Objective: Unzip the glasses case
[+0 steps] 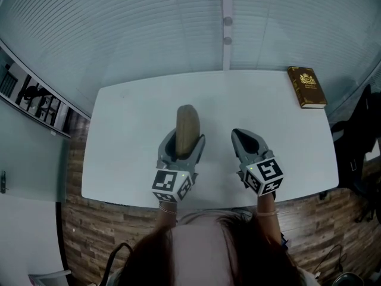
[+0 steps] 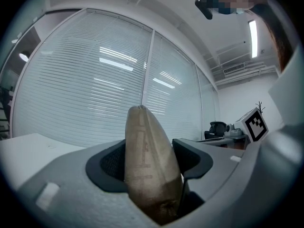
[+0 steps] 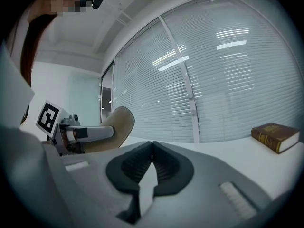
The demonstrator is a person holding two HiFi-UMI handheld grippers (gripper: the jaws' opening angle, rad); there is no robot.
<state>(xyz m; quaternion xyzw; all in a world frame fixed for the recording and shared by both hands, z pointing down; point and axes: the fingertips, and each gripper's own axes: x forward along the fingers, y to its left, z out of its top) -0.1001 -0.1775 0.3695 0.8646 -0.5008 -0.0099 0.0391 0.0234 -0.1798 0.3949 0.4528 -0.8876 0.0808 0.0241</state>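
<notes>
The tan, oblong glasses case [image 1: 187,130] stands between the jaws of my left gripper [image 1: 184,142], which is shut on its near end. In the left gripper view the glasses case [image 2: 147,165] fills the gap between the two dark pads and points away toward the blinds. My right gripper [image 1: 249,139] hovers to the right of the case, apart from it, with its jaws shut and nothing between them [image 3: 152,160]. From the right gripper view the glasses case [image 3: 114,127] shows at the left, held in the other gripper.
A white table [image 1: 131,171] carries everything. A brown hardcover book [image 1: 306,87] lies at its far right corner; the book [image 3: 275,137] also shows in the right gripper view. Window blinds run behind the table. A dark bag hangs at the right.
</notes>
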